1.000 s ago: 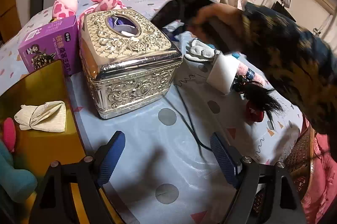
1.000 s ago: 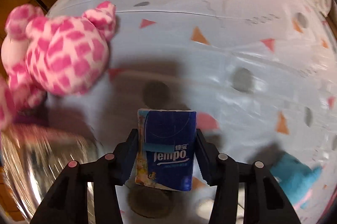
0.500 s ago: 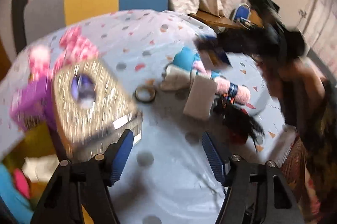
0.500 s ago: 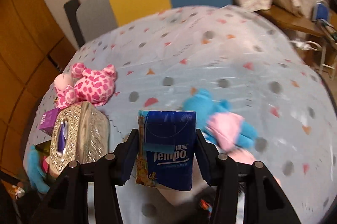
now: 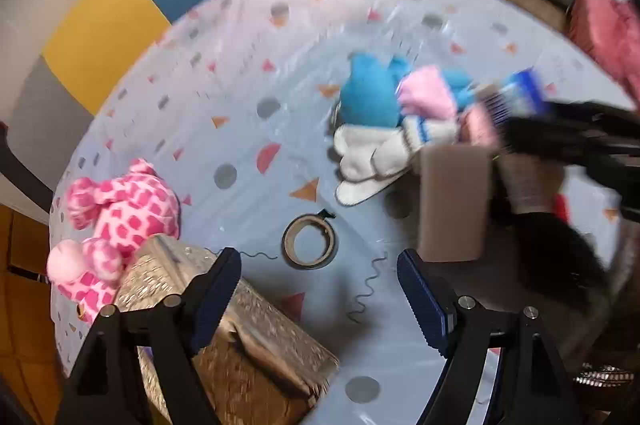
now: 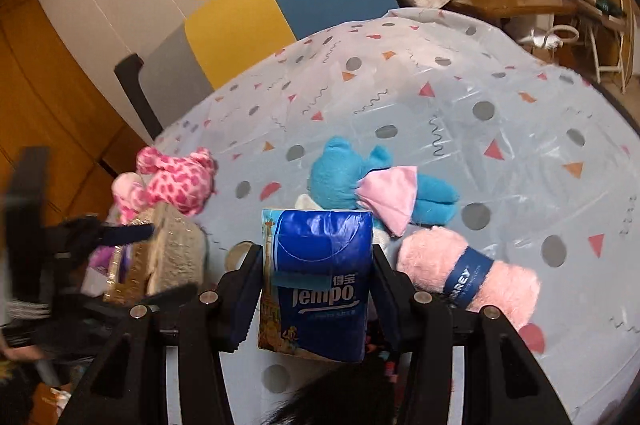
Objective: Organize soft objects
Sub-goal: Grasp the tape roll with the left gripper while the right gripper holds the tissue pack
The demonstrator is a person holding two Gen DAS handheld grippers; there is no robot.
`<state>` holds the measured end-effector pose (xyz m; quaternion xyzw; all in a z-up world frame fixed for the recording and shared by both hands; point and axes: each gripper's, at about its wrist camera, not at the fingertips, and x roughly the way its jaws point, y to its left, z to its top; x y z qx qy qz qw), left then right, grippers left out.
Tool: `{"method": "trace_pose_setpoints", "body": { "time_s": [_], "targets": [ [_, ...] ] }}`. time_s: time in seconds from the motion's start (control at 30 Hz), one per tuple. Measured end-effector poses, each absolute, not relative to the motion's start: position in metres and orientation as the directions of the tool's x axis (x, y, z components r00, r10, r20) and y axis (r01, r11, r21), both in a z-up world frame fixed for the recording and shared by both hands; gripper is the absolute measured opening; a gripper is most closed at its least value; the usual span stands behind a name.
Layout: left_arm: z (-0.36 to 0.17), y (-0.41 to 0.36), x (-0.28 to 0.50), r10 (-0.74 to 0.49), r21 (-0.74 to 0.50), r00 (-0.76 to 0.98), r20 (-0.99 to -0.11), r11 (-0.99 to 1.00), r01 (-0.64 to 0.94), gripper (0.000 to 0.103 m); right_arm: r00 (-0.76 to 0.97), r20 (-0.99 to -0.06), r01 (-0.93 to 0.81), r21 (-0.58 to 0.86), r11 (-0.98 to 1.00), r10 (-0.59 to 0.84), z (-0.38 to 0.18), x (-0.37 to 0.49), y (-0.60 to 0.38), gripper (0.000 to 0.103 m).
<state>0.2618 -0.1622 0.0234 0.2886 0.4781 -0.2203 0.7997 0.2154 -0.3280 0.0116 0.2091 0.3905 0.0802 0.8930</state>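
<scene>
Right gripper (image 6: pixel 318 279) has swung up from a low look at the counter (image 6: pixel 500 113); its fingers keep clamping the blue Tempo tissue pack (image 6: pixel 318 281), now above the plush pile. Left gripper (image 5: pixel 320 299), fingers wide, empty, has lifted off the embossed metal tissue box (image 5: pixel 240 337). Placement pending.

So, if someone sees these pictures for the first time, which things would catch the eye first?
Probably the blue Tempo tissue pack, clamped in the right gripper and filling the middle of its view. Just behind it on the dotted tablecloth lies a blue plush with a pink bow. At the table's left edge, a pink spotted plush leans against an ornate metal box, under the open left gripper.
</scene>
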Motion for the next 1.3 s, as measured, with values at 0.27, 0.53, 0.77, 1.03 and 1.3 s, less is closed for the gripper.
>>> {"method": "trace_pose_setpoints", "body": {
  "time_s": [0.27,0.53,0.77,1.03,1.3],
  "targets": [
    [-0.028,-0.170,0.301,0.056,0.273,0.354,-0.933,0.752,0.600,0.081,0.727,-0.623,0.025,0.446,0.895,0.290,0.019,0.208,-0.337,0.051],
    [-0.055,-0.175,0.321,0.123,0.284,0.301,-0.946,0.763,0.581,0.060,0.730,-0.615,0.010,0.445,0.896,0.297,0.020,0.207,-0.334,0.051],
    [-0.070,-0.178,0.327,0.142,0.277,0.268,-0.953,0.769,0.576,0.006,0.740,-0.608,0.020,0.447,0.894,0.287,0.021,0.205,-0.337,0.051],
    [-0.039,-0.161,0.276,-0.053,0.156,0.316,-0.947,0.787,0.598,0.008,0.744,-0.613,0.053,0.453,0.890,0.267,0.019,0.205,-0.345,0.051],
    [-0.003,-0.140,0.259,-0.172,0.042,0.346,-0.922,0.846,0.531,0.008,0.744,-0.623,0.062,0.424,0.903,0.242,0.019,0.204,-0.341,0.051]
  ]
}}
